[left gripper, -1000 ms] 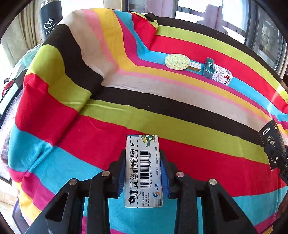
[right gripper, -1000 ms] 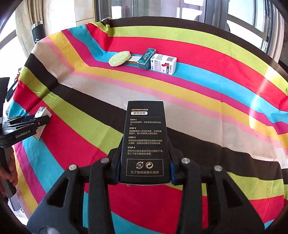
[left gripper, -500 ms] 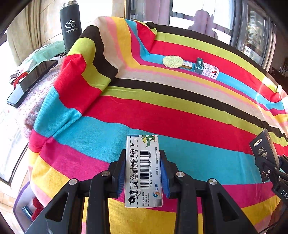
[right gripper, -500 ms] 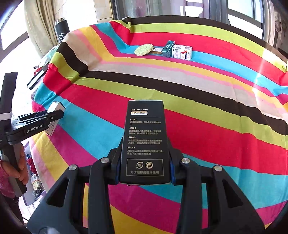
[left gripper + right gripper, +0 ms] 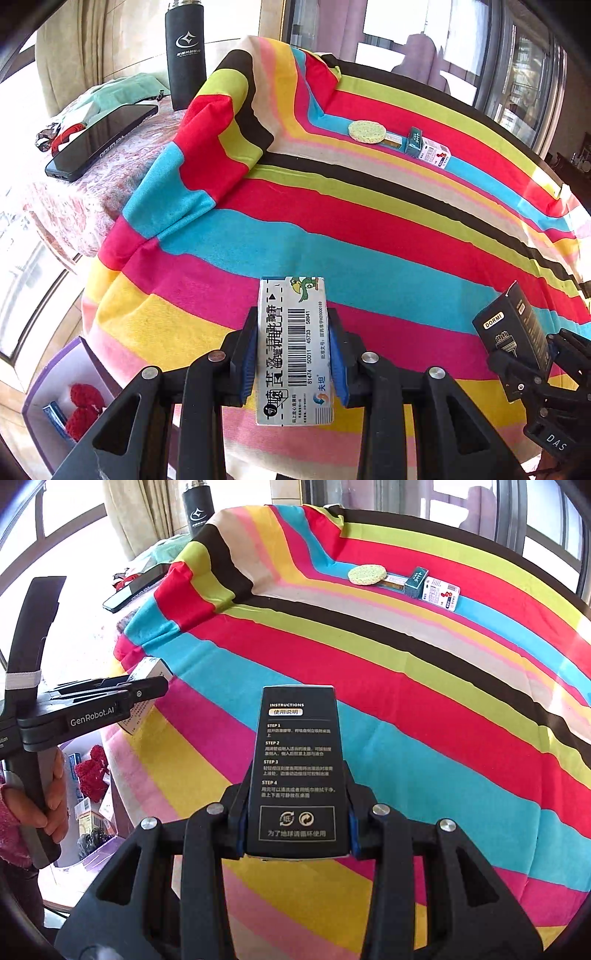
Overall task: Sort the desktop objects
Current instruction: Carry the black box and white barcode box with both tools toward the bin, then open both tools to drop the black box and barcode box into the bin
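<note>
Gripping a white carton point(image 5: 293, 347) printed with a barcode and a green bird, the left claw point(image 5: 293, 354) has its blue pads pressed against both long sides, the carton standing lengthwise between the fingers and jutting past their tips toward 12 o'clock. In the right wrist view the same claw point(image 5: 147, 686) shows at 9 o'clock, with a hand point(image 5: 51, 797) in a pink sleeve wrapped around its handle.

The right claw point(image 5: 297, 812) is clamped on a black box point(image 5: 297, 768) whose face carries white instruction text in four steps; the box also rises past the fingertips toward 12 o'clock. In the left wrist view this box point(image 5: 513, 325) appears at 3 o'clock with a small label on its end.

Both claws hang over the near edge of the surface, which is draped in a striped cloth point(image 5: 424, 709) of red, cyan, yellow, black, lime and pink bands. Far across it, toward 1 o'clock, lie a round pale-green sponge point(image 5: 367, 131), a flat little pack just beside it, a dark-green box point(image 5: 413, 140) and a white box with red print point(image 5: 434, 153), close together in a row.

Off the cloth at 10 o'clock stand a black flask point(image 5: 186, 55) and a dark phone point(image 5: 99, 142) lying flat. Below the surface edge at 8 o'clock a purple bin point(image 5: 55, 398) holds something red and knitted
</note>
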Available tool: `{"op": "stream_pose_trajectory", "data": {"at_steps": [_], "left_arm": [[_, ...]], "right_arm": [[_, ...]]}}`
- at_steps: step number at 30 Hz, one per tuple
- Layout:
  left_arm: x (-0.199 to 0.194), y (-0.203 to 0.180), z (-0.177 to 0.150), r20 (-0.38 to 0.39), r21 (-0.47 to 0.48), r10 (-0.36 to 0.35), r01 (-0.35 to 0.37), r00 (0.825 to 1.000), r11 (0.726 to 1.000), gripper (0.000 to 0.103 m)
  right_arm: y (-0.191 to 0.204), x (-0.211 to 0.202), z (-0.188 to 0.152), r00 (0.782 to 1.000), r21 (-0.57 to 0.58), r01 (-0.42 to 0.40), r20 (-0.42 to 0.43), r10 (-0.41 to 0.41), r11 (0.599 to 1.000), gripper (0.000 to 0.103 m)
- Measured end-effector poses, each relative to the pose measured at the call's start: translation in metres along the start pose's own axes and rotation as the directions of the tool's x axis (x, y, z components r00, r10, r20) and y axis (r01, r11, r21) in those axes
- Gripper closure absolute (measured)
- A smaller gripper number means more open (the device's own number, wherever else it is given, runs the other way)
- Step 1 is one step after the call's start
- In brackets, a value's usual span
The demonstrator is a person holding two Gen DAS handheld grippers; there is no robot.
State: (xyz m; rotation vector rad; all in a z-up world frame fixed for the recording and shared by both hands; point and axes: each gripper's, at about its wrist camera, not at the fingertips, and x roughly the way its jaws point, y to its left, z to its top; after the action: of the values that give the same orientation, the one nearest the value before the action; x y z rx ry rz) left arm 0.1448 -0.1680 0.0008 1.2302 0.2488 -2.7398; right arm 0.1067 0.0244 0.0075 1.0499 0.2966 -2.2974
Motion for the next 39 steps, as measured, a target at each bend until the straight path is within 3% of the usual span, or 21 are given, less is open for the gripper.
{"op": "stream_pose_trajectory", "data": {"at_steps": [8, 14, 25, 33, 39], "left_arm": [[-0.028, 0.060, -0.017, 0.029, -0.101, 0.045, -0.042, 0.999, 0.994, 0.069], [-0.040, 0.111, -0.042, 0.009, -0.202, 0.106, -0.102, 0.994, 0.974, 0.069], [-0.049, 0.198, -0.091, -0.052, -0.370, 0.223, -0.226, 0.973, 0.901, 0.069], [-0.062, 0.239, -0.107, -0.044, -0.452, 0.273, -0.263, 0.961, 0.852, 0.069], [-0.066, 0.272, -0.123, -0.082, -0.496, 0.319, -0.316, 0.944, 0.809, 0.069]], "right_arm": [[0.065, 0.008, 0.003, 0.993, -0.124, -0.114, -0.023, 0.112, 0.986, 0.061], [0.124, 0.014, 0.000, 0.982, -0.267, -0.188, -0.066, 0.177, 0.945, 0.061], [0.218, 0.025, -0.013, 0.951, -0.504, -0.309, -0.164, 0.262, 0.807, 0.061], [0.275, 0.041, -0.025, 0.926, -0.601, -0.378, -0.242, 0.290, 0.705, 0.061], [0.316, 0.054, -0.041, 0.902, -0.658, -0.432, -0.312, 0.300, 0.616, 0.061]]}}
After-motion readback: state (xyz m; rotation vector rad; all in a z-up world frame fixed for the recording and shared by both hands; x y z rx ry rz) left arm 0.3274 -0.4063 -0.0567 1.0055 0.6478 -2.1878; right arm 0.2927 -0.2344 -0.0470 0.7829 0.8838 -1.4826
